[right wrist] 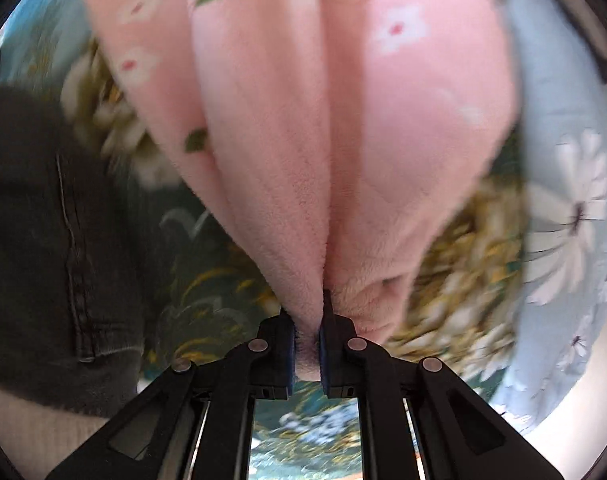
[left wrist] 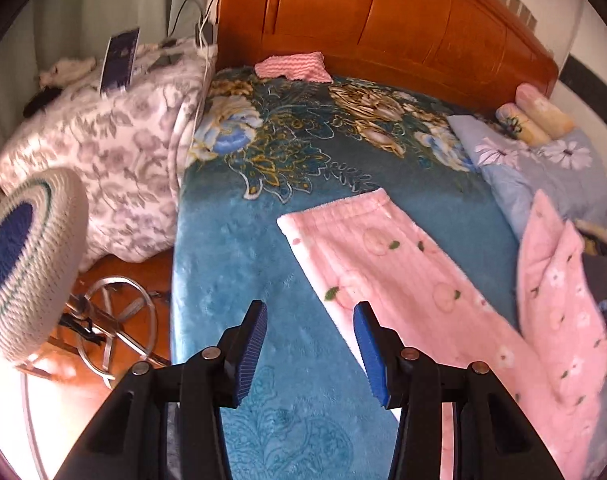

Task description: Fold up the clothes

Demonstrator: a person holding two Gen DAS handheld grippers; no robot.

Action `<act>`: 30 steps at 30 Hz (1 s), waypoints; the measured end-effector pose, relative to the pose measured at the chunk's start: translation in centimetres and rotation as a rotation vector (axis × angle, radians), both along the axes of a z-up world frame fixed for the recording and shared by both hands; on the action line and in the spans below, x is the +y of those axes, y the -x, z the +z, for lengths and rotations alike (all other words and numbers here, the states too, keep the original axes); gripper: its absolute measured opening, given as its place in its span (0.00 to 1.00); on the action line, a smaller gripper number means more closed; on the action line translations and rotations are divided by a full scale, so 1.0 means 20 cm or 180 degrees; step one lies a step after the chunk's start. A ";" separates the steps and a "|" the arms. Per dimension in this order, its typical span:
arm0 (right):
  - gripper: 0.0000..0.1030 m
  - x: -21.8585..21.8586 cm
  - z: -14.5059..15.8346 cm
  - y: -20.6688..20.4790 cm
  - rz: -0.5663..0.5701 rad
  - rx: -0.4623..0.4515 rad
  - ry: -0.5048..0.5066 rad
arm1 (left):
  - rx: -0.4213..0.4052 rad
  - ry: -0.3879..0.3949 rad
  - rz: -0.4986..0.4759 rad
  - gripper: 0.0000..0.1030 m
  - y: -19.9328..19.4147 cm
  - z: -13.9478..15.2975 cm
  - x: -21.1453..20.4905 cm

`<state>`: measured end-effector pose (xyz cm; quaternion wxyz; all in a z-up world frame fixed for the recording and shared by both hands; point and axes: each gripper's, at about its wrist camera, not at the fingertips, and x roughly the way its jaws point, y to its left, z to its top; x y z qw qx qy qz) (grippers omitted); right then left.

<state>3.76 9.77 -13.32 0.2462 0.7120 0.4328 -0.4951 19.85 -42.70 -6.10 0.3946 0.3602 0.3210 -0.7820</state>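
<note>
The left gripper (left wrist: pixel 309 350) hangs released above the teal floral blanket (left wrist: pixel 239 248), its blue-padded fingers (left wrist: pixel 251 354) spread wide with nothing between them. Just beyond its right finger, the pink fleece pajama pants (left wrist: pixel 387 264) lie stretched diagonally across the blanket, printed with small white flowers and green leaves, the straight hem nearest the middle of the bed. Further right, another part of the same pink fabric rises in a standing fold beside a light blue daisy-print quilt (left wrist: pixel 543 168). The right gripper (right wrist: pixel 306 336) is clenched on a bunched ridge of the pajama pants (right wrist: pixel 303 120), the fleece pinched between its jaws and fanning out ahead of the camera; this view is blurred. To its left sits a dark denim garment (right wrist: pixel 43 220) with a visible seam. At the head of the bed stands an orange-brown wooden headboard (left wrist: pixel 383 16), with a small pink knitted cloth (left wrist: pixel 293 66) lying at its foot. Two rolled pastel bundles (left wrist: pixel 535 114) rest at the far right corner. Left of the bed, a grey-and-white floral duvet (left wrist: pixel 103 160) is heaped, with a dark blue booklet or box (left wrist: pixel 119 60) on top; its printing is too small to read. A crocheted white-and-blue cushion (left wrist: pixel 23 256) sits on a metal-framed stool (left wrist: pixel 115 332).
</note>
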 end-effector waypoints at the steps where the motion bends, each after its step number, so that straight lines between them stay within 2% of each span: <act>1: 0.09 -0.02 -0.01 -0.01 0.0035 -0.0036 -0.0030 | 0.0062 -0.0055 0.0054 0.50 -0.03 -0.01 -0.02; 4: 0.09 -0.08 -0.01 -0.02 0.0133 -0.0139 -0.0115 | 0.0334 -0.0267 0.0314 0.53 -0.15 -0.12 -0.05; 7: 0.17 -0.17 0.06 0.07 0.0036 -0.0201 0.0005 | 0.0846 -0.0579 0.0476 0.53 -0.27 -0.29 -0.03; 8: 0.23 -0.21 0.10 0.11 -0.0019 -0.0237 0.0057 | 0.1013 -0.0682 0.0528 0.53 -0.30 -0.35 -0.02; 9: 0.31 -0.26 0.14 0.15 -0.0040 -0.0262 0.0109 | 0.1057 -0.0765 0.0516 0.53 -0.31 -0.40 -0.01; 11: 0.36 -0.42 0.27 0.24 0.0028 -0.0239 0.0297 | 0.1109 -0.0777 0.0515 0.53 -0.29 -0.44 0.00; 14: 0.37 -0.76 0.49 0.40 0.0156 -0.0024 0.0891 | 0.1233 -0.0703 0.0449 0.53 -0.23 -0.40 -0.01; 16: 0.43 -1.03 0.63 0.54 0.0109 0.0174 0.1474 | 0.1118 -0.0611 0.0313 0.53 -0.14 -0.36 0.00; 17: 0.49 -1.15 0.69 0.62 0.0057 0.0252 0.1738 | 0.1060 -0.0567 0.0247 0.53 -0.10 -0.35 0.01; 19: 0.51 -1.38 0.76 0.79 -0.0077 0.0368 0.2193 | 0.0924 -0.0592 0.0239 0.53 -0.04 -0.36 0.03; 21: 0.53 -1.57 0.79 1.01 -0.0244 0.0436 0.2527 | 0.0903 -0.0709 0.0317 0.53 -0.03 -0.39 0.05; 25: 0.53 -1.67 0.74 1.40 -0.0706 0.0702 0.2820 | 0.0843 -0.0798 0.0469 0.53 0.01 -0.39 0.11; 28: 0.53 -1.79 0.68 1.65 -0.1067 0.0935 0.2814 | 0.0840 -0.0818 0.0556 0.53 0.06 -0.34 0.15; 30: 0.53 -1.88 0.63 1.79 -0.1234 0.0947 0.2798 | 0.0857 -0.0832 0.0591 0.53 0.10 -0.31 0.17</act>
